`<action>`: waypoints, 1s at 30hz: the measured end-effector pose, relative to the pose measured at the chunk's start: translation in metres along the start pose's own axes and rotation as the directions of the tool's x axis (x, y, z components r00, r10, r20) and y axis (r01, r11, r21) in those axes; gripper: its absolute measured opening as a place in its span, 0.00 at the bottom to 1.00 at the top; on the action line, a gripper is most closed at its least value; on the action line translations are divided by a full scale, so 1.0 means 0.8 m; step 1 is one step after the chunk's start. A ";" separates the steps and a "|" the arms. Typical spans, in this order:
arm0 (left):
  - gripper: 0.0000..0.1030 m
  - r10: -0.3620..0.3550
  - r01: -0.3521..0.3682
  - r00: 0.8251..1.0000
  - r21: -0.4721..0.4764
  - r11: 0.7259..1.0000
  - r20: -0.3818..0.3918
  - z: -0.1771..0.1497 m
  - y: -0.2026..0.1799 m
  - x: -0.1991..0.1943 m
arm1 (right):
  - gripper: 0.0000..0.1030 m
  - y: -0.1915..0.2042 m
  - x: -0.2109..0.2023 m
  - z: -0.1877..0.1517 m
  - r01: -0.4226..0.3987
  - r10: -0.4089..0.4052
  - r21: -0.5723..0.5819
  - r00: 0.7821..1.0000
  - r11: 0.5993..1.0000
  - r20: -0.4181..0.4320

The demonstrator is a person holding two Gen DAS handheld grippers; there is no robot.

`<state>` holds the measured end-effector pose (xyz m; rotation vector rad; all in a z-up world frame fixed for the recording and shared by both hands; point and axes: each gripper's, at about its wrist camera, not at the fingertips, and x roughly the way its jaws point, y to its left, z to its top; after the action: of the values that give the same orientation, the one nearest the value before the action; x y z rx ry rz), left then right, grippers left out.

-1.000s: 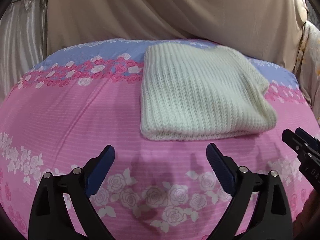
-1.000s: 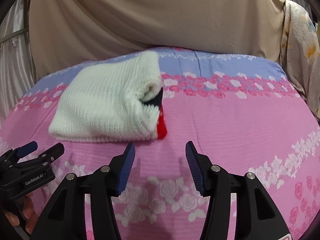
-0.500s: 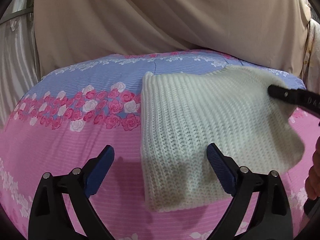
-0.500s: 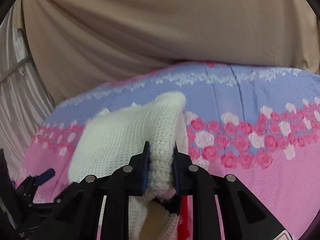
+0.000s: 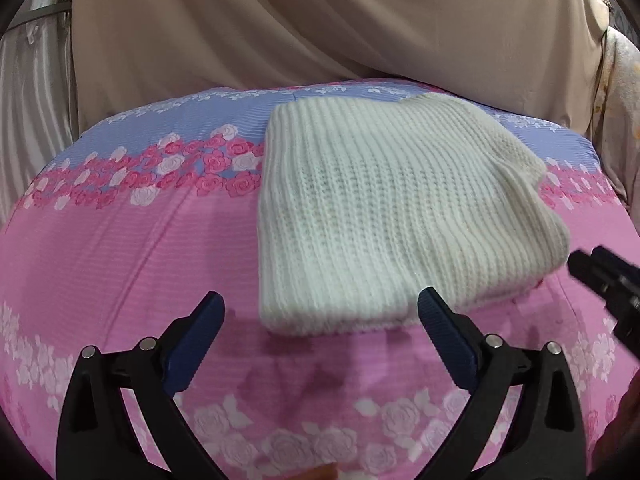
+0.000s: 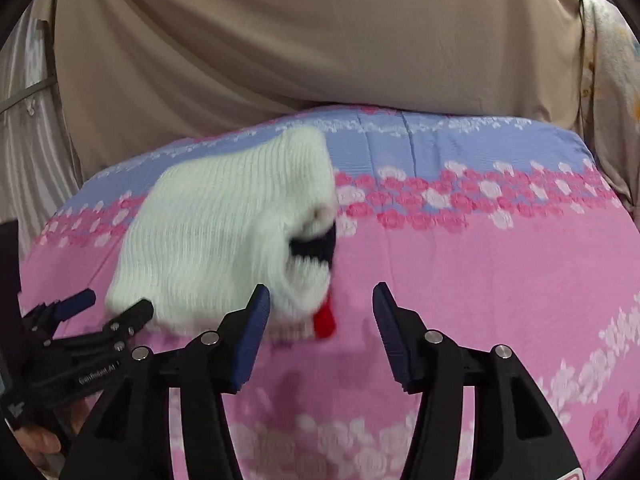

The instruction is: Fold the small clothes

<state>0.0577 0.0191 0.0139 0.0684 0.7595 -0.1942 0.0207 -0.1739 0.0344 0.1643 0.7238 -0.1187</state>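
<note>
Having just let go and reopened, the right gripper [image 6: 320,320] fingers stand empty beside the folded sweater [image 6: 224,236]; left gripper [image 5: 320,328] gapes empty.

White print "GenRobot.AI" on left gripper [image 6: 80,316] body, blurred; nothing else legible.

White rib-knit sweater [image 5: 384,216], folded into a thick rectangle, lying flat on the pink floral bed [image 5: 120,248]. Black and red trim shows at its right-hand open end.
</note>
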 end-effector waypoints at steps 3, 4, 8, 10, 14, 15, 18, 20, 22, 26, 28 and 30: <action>0.92 0.005 -0.005 1.000 0.001 1.000 0.009 -0.031 -0.010 -0.008 | 0.54 0.002 0.000 -0.034 0.051 -0.051 -0.004 0.999 0.999 -0.008; 0.92 0.015 -0.015 1.000 0.002 1.000 -0.003 -0.035 -0.013 -0.009 | 0.56 0.003 -0.001 -0.041 0.065 -0.066 -0.012 0.998 0.998 -0.006; 0.92 0.075 -0.075 0.996 -0.009 0.997 0.037 -0.041 -0.017 -0.020 | 0.65 0.009 0.004 -0.050 0.081 -0.082 -0.034 0.996 0.996 -0.031; 0.92 0.072 -0.072 0.997 0.002 0.997 0.039 -0.043 -0.023 -0.022 | 0.69 0.010 0.004 -0.051 0.095 -0.096 -0.036 0.995 0.995 -0.030; 0.92 0.105 -0.106 0.993 0.017 0.994 0.046 -0.045 -0.030 -0.025 | 0.69 0.008 0.006 -0.052 0.108 -0.109 -0.023 0.993 0.994 -0.037; 0.92 0.113 -0.114 0.993 0.019 0.993 0.045 -0.045 -0.030 -0.025 | 0.69 0.008 0.005 -0.052 0.113 -0.114 -0.021 0.993 0.993 -0.036; 0.92 0.131 -0.132 0.991 0.023 0.991 0.041 -0.045 -0.032 -0.023 | 0.69 0.013 0.004 -0.052 0.122 -0.123 -0.037 0.992 0.992 -0.029; 0.92 0.136 -0.137 0.990 0.025 0.990 0.043 -0.044 -0.032 -0.023 | 0.70 0.017 0.002 -0.053 0.128 -0.129 -0.048 0.991 0.991 -0.023; 0.92 0.138 -0.140 0.989 0.028 0.990 0.046 -0.045 -0.033 -0.024 | 0.70 0.020 0.000 -0.054 0.131 -0.132 -0.054 0.991 0.990 -0.019; 0.92 0.142 -0.144 0.989 0.033 0.989 0.052 -0.046 -0.037 -0.025 | 0.71 0.022 -0.001 -0.054 0.129 -0.130 -0.061 0.991 0.990 -0.014; 0.92 0.147 -0.149 0.988 0.034 0.988 0.052 -0.046 -0.039 -0.025 | 0.71 0.022 -0.001 -0.054 0.129 -0.131 -0.062 0.991 0.990 -0.015; 0.92 0.150 -0.152 0.987 0.035 0.988 0.054 -0.047 -0.040 -0.026 | 0.71 0.023 -0.001 -0.054 0.128 -0.129 -0.062 0.991 0.990 -0.015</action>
<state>0.0113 -0.0044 0.0017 0.1565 0.6965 -0.0664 -0.0055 -0.1479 0.0050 0.0604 0.7564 -0.2182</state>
